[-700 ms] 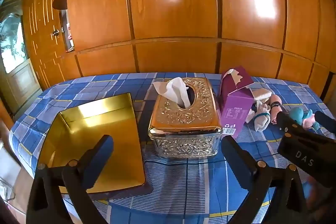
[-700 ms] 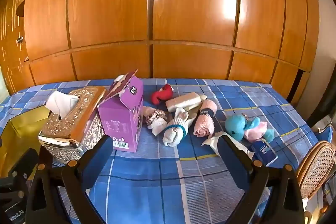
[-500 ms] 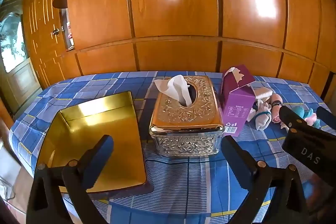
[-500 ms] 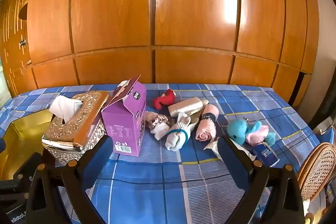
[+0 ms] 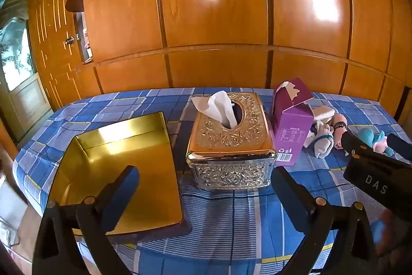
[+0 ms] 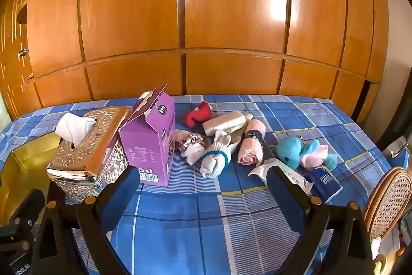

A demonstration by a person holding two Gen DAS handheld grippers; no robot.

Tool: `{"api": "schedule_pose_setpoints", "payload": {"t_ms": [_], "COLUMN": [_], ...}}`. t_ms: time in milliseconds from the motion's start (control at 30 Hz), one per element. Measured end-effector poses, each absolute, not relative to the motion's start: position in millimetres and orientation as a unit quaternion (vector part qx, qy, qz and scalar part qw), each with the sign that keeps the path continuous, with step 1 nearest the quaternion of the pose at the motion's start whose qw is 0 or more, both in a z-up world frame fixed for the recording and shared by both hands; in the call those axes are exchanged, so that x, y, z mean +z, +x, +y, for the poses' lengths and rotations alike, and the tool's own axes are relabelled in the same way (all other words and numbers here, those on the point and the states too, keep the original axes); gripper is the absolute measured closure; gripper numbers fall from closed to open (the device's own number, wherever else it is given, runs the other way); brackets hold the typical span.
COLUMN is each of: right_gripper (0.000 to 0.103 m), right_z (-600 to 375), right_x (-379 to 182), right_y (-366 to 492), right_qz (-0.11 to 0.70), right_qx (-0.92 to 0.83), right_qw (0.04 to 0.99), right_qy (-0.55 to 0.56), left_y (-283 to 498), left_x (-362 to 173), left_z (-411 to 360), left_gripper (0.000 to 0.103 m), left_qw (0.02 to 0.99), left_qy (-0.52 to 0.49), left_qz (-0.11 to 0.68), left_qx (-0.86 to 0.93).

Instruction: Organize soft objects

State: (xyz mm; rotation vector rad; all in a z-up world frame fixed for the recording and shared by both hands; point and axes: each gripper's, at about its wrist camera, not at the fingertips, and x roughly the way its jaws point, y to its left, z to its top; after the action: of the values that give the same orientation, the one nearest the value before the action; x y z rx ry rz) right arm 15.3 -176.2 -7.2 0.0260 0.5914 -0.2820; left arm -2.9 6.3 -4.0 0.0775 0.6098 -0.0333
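Socks point(image 6: 215, 159), pink towel point(image 6: 251, 146) and blue toy point(image 6: 292, 152) lay at twelve o'clock of the right gripper point(image 6: 199, 193); gold tray point(image 5: 116, 172) sat at ten o'clock of the left gripper point(image 5: 206, 197). Both jaws gaped, empty; best pinch each roll mid-body

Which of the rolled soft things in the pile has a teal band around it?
The white rolled sock, nearest the purple carton. The pink rolled towel beside it wears a dark label band instead.
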Motion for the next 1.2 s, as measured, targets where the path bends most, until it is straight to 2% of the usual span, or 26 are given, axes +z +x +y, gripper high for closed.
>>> {"api": "schedule_pose_setpoints", "payload": {"t_ms": [1200], "right_gripper": [0.002], "right_z": [-171.7], "right_x": [-10.3], "right_y": [15.1], "right_qz": [0.299], "right_qx": [-0.131], "right_qw": [0.945], "right_qy": [0.005], "left_y": [-7.5], "left_x": [-5.7], "left_z": [9.9], "left_gripper": [0.000], "left_qw": [0.952], "left_qy": [0.036], "left_qz": [0.304], "left_qx": [-0.017]}}
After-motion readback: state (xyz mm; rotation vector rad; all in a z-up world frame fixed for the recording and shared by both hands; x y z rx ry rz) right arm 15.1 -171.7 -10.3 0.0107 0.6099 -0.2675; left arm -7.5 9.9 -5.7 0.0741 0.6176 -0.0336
